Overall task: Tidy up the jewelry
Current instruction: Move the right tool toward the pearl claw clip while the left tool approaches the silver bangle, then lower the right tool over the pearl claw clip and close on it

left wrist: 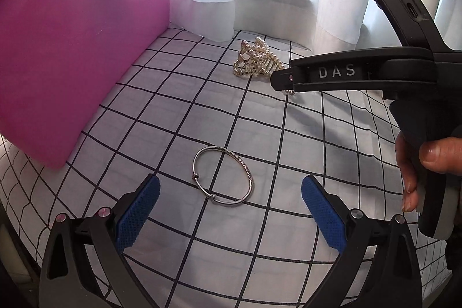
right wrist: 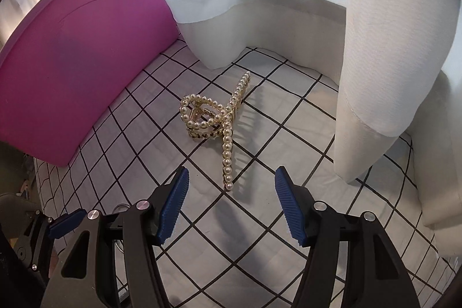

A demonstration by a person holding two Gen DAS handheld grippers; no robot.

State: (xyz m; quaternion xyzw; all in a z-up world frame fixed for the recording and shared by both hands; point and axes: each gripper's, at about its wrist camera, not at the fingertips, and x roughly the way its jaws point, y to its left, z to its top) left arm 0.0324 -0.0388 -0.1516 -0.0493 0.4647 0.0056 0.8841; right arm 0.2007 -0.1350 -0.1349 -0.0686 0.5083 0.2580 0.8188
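silver bangle (left wrist: 223, 175) lies flat; pearl hair claw (right wrist: 215, 121), seemingly on its side.

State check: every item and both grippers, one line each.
left gripper: open, empty, fingers either side of the bangle, above it
right gripper: open, empty, aimed at the hair clip
silver bangle: flat on the checked cloth, untouched
pearl hair clip: on the cloth, lying on its side, not gripped
pink bin: standing on the cloth; inside not visible
white curtain: hanging, hem on the cloth
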